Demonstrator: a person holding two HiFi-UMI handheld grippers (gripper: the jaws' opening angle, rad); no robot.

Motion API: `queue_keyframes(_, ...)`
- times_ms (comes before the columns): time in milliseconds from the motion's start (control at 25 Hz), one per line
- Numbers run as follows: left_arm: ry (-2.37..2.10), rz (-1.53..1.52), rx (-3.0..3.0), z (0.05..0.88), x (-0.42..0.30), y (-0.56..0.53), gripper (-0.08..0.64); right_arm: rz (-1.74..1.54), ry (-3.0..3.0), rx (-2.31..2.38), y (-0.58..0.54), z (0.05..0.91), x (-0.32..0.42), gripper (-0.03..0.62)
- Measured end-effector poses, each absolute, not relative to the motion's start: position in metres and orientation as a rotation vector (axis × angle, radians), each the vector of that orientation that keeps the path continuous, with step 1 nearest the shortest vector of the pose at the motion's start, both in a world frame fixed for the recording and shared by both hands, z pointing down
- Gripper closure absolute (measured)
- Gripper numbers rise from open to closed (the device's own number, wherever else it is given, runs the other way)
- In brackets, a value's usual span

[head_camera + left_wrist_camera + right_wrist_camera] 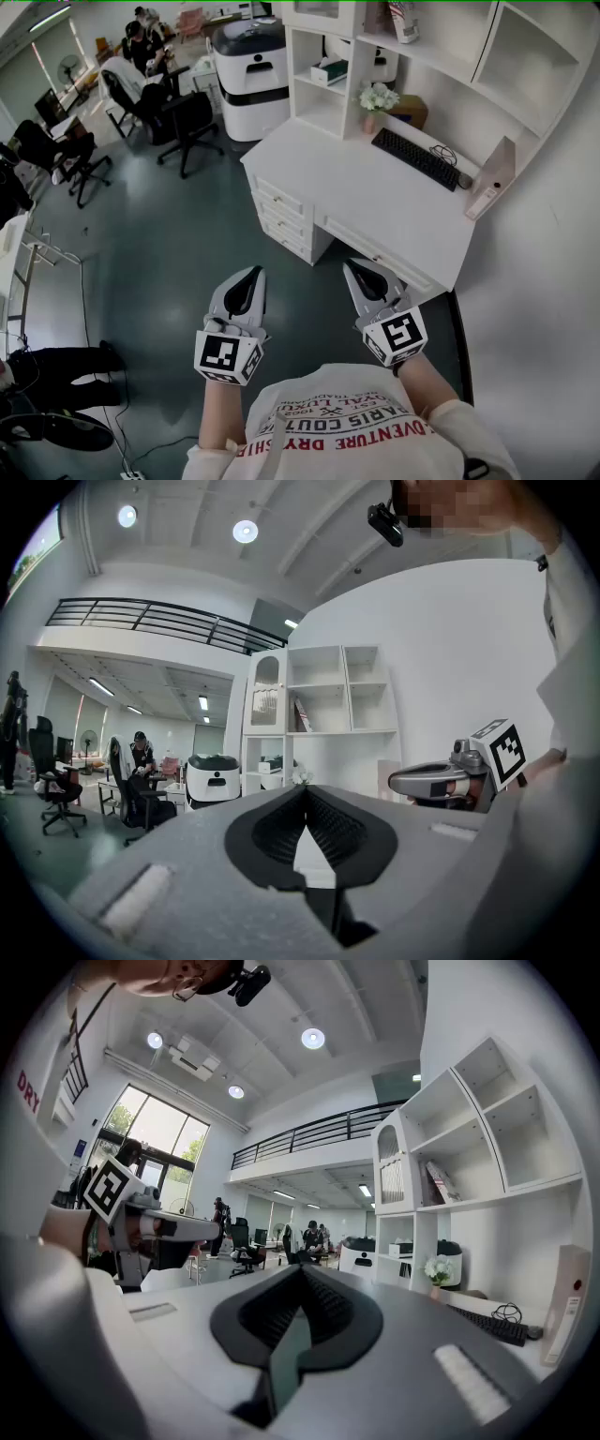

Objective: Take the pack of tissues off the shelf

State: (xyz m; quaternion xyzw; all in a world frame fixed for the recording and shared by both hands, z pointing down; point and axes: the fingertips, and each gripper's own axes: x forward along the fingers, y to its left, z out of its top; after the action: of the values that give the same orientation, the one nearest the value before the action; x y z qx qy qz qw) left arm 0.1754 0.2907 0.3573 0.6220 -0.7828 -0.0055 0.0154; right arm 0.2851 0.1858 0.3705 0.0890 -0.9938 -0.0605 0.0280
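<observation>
A white shelf unit (349,56) stands on the back of a white desk (375,202). A flat pale pack (328,70) lies in its lower left compartment. A red-and-white pack (403,21) leans on a higher shelf. I cannot tell which of these is the tissues. Both grippers hover side by side over the floor in front of the desk, well short of the shelves. My left gripper (251,274) is shut with nothing in it, as its own view shows (305,794). My right gripper (354,266) is also shut and empty (302,1274).
On the desk are a black keyboard (415,157), a small vase of flowers (377,97) and an upright pale folder (492,180). A large white machine (251,75) stands left of the shelves. Office chairs (187,127) and seated people (127,70) fill the far left.
</observation>
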Motion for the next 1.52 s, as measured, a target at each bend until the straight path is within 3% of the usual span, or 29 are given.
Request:
queue_keyframes(560,-2.395,-0.074,1.995,0.357,0.160,0.316,0.554,-0.069,-3.045,0.379,0.204,0.386,0.266,0.594)
queue_keyframes(600,-2.395,-0.100,2.004,0.355,0.158,0.319,0.507,-0.065,-3.044,0.383,0.208,0.389,0.263,0.594)
queue_keyframes(680,-2.396,-0.147,2.002,0.350,0.152,0.324,0.168,-0.065,-3.039,0.382,0.216,0.394,0.257,0.594)
queue_keyframes(720,-2.398,-0.157,1.989,0.351,0.147,0.327,0.141,-0.066,-3.036,0.377,0.220,0.396,0.254,0.594)
queue_keyframes(1120,-2.464,-0.065,1.883,0.376,0.089,0.324,0.143,-0.073,-3.025,0.283,0.214,0.415,0.198,0.594)
queue_keyframes(1520,-2.478,0.005,1.877,0.384,-0.006,0.223,0.144,-0.004,-3.049,0.279,0.104,0.422,0.095,0.594)
